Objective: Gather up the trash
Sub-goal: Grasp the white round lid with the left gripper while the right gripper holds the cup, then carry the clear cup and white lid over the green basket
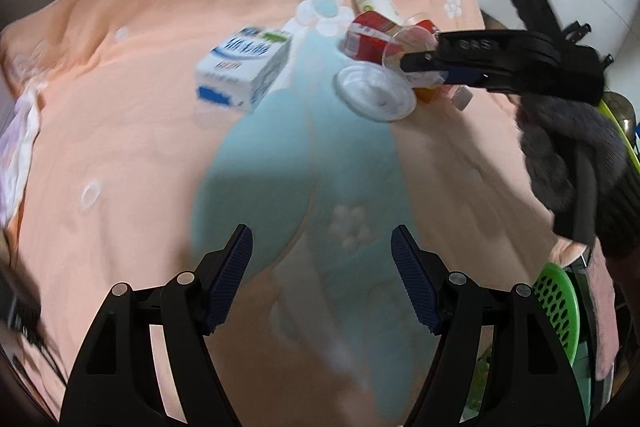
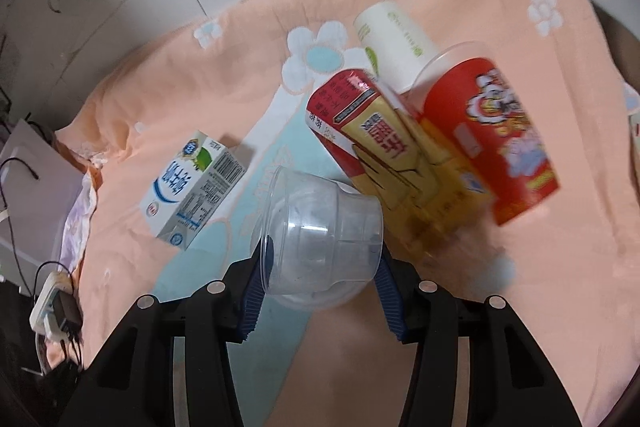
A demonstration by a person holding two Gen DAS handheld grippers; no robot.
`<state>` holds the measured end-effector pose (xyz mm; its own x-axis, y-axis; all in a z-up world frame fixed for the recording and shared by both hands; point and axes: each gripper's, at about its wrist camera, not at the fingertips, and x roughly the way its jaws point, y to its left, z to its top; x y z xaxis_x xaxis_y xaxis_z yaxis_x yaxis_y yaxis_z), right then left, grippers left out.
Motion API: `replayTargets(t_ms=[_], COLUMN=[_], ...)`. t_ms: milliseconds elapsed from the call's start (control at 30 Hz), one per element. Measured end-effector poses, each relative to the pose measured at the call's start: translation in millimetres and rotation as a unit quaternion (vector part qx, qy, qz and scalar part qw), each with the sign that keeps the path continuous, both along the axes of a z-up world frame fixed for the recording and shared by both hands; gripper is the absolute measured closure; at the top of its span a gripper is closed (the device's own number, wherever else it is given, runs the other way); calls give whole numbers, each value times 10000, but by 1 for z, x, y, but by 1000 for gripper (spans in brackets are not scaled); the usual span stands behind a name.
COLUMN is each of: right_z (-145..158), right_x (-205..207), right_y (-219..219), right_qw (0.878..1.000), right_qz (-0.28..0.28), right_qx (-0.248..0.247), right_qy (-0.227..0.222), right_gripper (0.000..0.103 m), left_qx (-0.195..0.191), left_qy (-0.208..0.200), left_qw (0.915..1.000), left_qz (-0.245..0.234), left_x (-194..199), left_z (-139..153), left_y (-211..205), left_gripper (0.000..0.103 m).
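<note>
My right gripper is clamped on a clear plastic cup, near the red carton. My left gripper hangs released over the peach towel, milk carton far left.

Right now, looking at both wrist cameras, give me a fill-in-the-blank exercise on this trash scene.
1. The right tongs have a clear plastic ____ between them.
2. The left tongs hold ____.
3. The blue-and-white milk carton lies on a peach ____ with flower patterns.
4. The paper cup lies on its ____, behind the red box.

Missing words: cup; nothing; blanket; side
</note>
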<state>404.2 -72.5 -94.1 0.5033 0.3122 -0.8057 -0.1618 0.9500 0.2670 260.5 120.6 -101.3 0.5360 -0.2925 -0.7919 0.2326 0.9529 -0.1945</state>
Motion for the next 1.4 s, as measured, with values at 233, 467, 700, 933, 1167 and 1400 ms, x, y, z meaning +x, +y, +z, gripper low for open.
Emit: replayTargets(t_ms=[233, 467, 700, 933, 1167, 1400], right_z=[18, 25, 28, 29, 25, 21], right_x=[-38, -77, -109, -127, -134, -140], right_y=[-33, -69, -91, -105, -113, -114], right_qw=[9998, 9994, 9990, 9985, 9979, 9980], right_qz=[-125, -285, -415, -531, -635, -623], right_qx=[54, -32, -37, 0, 90, 43], right_qy=[-145, -208, -171, -152, -107, -73], right_gripper=[55, 55, 55, 55, 55, 55], left_qx=[197, 564, 823, 900, 948, 848], left_qy=[-168, -243, -190, -118, -25, 84], left_qw=[9989, 9948, 9914, 9888, 9852, 9869], left_qz=[-390, -813, -998, -1184, -1426, -1372], left_x=[45, 89, 135, 159, 167, 175], left_z=[5, -5, -18, -27, -38, -47], left_y=[-39, -77, -103, -118, -128, -128], left_gripper=[17, 9, 6, 5, 5, 7])
